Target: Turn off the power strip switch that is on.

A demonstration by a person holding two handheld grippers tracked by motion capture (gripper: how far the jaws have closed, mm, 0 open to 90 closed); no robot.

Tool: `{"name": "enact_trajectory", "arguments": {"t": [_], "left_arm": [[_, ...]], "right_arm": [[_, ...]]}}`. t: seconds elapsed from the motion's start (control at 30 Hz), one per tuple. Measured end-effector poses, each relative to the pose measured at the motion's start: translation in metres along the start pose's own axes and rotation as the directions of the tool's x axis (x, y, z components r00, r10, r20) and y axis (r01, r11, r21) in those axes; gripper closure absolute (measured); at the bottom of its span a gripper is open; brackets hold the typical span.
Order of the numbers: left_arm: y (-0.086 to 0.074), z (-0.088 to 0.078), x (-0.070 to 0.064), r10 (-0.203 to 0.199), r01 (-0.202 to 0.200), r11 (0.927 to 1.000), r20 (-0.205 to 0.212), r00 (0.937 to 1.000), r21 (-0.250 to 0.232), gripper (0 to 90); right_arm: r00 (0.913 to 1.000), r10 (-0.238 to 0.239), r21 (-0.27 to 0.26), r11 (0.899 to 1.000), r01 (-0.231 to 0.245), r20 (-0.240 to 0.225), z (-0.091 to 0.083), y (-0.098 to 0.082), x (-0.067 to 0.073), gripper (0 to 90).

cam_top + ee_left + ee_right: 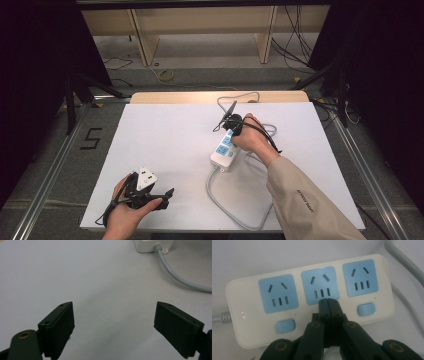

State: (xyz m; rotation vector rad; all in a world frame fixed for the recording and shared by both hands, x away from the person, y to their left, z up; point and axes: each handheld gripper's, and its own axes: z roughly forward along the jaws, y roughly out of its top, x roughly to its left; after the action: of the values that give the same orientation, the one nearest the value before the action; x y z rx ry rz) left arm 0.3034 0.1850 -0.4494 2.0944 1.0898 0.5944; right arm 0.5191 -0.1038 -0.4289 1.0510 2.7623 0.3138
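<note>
A white power strip (223, 150) with three blue sockets lies right of the middle of the white board, and its grey cable (225, 207) loops toward the front edge. My right gripper (230, 132) is over the strip's far part. In the right gripper view its jaws (328, 301) are shut with nothing between them, tips at the lower edge of the middle socket on the strip (249, 315). Whether they press on it I cannot tell. My left gripper (165, 195) sits at the front left, open and empty (113, 312), pointing toward the strip's cable end (153, 245).
The white board (165, 135) covers a wooden table whose rim (200, 96) shows at the back. The grey cable (175, 275) curves across the board ahead of the left gripper. Wooden shelving (200, 35) and loose floor cables (295, 45) lie beyond the table.
</note>
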Motion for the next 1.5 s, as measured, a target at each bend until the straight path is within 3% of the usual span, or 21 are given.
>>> {"name": "enact_trajectory", "arguments": {"t": [0.3,0.47,1.07,1.5], "left_arm": [[0.0001,0.0003,-0.0001,-0.001,0.001,1.0,0.0,1.0,-0.001,15.9],[0.0001,0.0001,0.0001,0.001,-0.001,1.0,0.001,1.0,0.001,15.9],[0.0001,0.0003,0.0002,0.001,-0.001,1.0,0.0,1.0,0.0,15.9],[0.0002,0.0003,0.0,0.002,-0.002,1.0,0.0,1.0,0.0,15.9]], "right_arm": [[1.0,0.0,0.002,1.0,0.0,-0.006,-0.0003,0.0,-0.0008,90.0],[0.9997,0.023,0.0,1.0,-0.023,-0.01,-0.0007,0.0005,0.0,90.0],[0.9999,0.002,-0.014,1.0,-0.002,-0.015,-0.0036,0.0007,-0.002,90.0],[0.9997,0.02,-0.026,0.999,-0.021,-0.01,-0.0072,-0.0012,-0.0046,90.0]]}}
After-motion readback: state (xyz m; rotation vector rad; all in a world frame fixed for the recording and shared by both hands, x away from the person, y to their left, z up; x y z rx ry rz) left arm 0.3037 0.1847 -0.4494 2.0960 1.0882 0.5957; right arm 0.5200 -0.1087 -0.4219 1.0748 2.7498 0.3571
